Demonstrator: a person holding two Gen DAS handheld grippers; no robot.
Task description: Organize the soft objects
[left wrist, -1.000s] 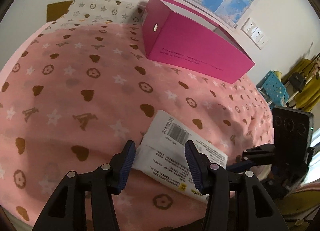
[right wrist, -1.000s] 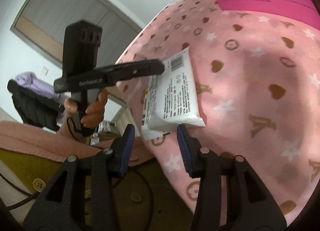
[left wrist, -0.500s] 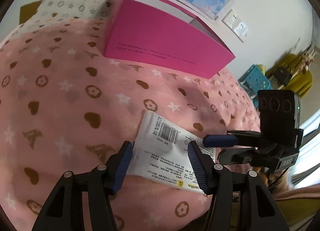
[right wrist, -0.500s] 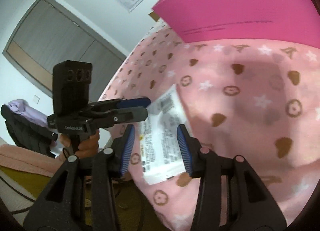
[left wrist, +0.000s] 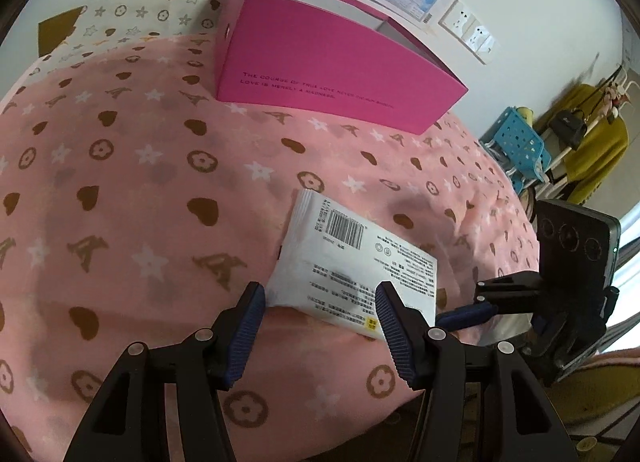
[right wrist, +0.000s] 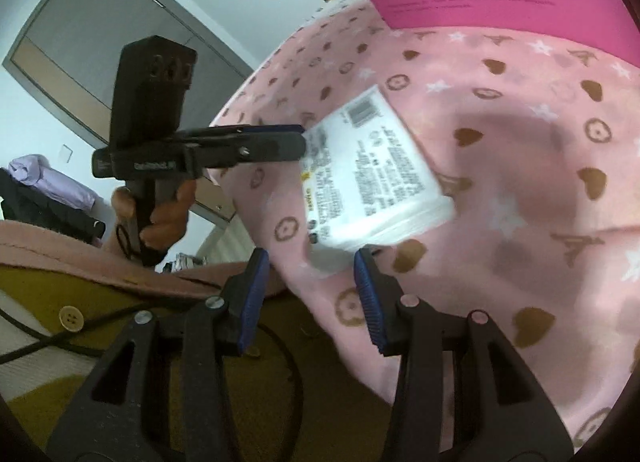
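A white soft tissue pack point(left wrist: 352, 262) with a barcode lies on the pink patterned bedspread point(left wrist: 140, 190) near its front edge. My left gripper point(left wrist: 320, 314) is open, its blue-padded fingers reaching the pack's near edge, not closed on it. My right gripper point(right wrist: 308, 278) is open just short of the pack point(right wrist: 372, 182), which looks blurred in the right wrist view. The right gripper also shows in the left wrist view point(left wrist: 464, 316) at the pack's right end. A magenta box point(left wrist: 332, 66) stands at the back of the bed.
The bed edge drops off just in front of both grippers. A blue perforated basket point(left wrist: 520, 142) and a yellow garment point(left wrist: 596, 154) stand at the right by the wall. A grey wardrobe point(right wrist: 100, 42) stands behind the left gripper point(right wrist: 280, 142) in the right wrist view.
Both wrist views have shifted around the pack. The right gripper has drawn back and to the right, so the pack lies just ahead of its fingertips. The pack has stayed on the bed.
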